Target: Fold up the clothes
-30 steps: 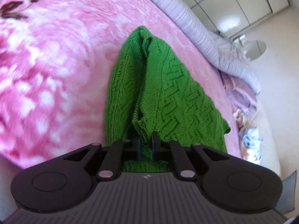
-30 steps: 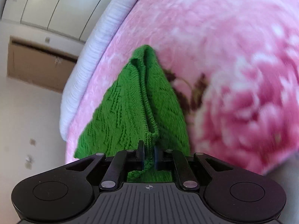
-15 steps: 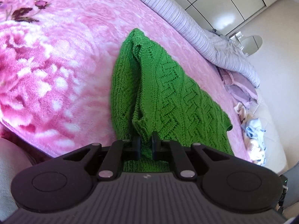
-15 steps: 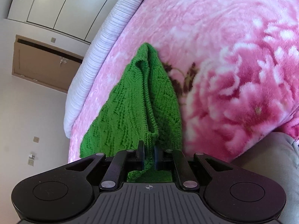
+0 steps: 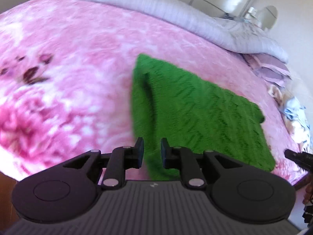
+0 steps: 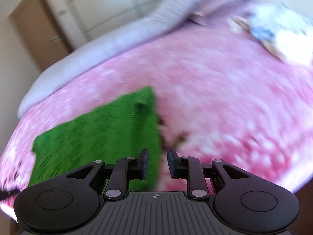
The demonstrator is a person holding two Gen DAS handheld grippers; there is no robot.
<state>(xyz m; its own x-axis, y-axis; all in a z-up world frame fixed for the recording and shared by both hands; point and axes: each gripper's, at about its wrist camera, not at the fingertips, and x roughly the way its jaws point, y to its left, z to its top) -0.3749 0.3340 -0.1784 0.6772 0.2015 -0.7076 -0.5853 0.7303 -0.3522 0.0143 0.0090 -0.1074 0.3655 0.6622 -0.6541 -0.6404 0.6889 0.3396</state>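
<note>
Bed: we see a pink flowery blanket point(image 5: 82, 62).
Sweater point(image 5: 195, 113): green, knitted, lying flat, folded.
Left gripper point(image 5: 151, 150): jaws apart, empty.
Right gripper point(image 6: 157, 163): jaws apart, empty.

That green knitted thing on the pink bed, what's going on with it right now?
A person with a handheld gripper in each hand is folding clothes. The green knitted garment lies spread flat on the pink floral blanket. The left gripper and right gripper both have their jaws apart and hold nothing, each sitting at a near edge of the garment. Both views are motion-blurred. More crumpled clothes sit further along the bed.
</note>
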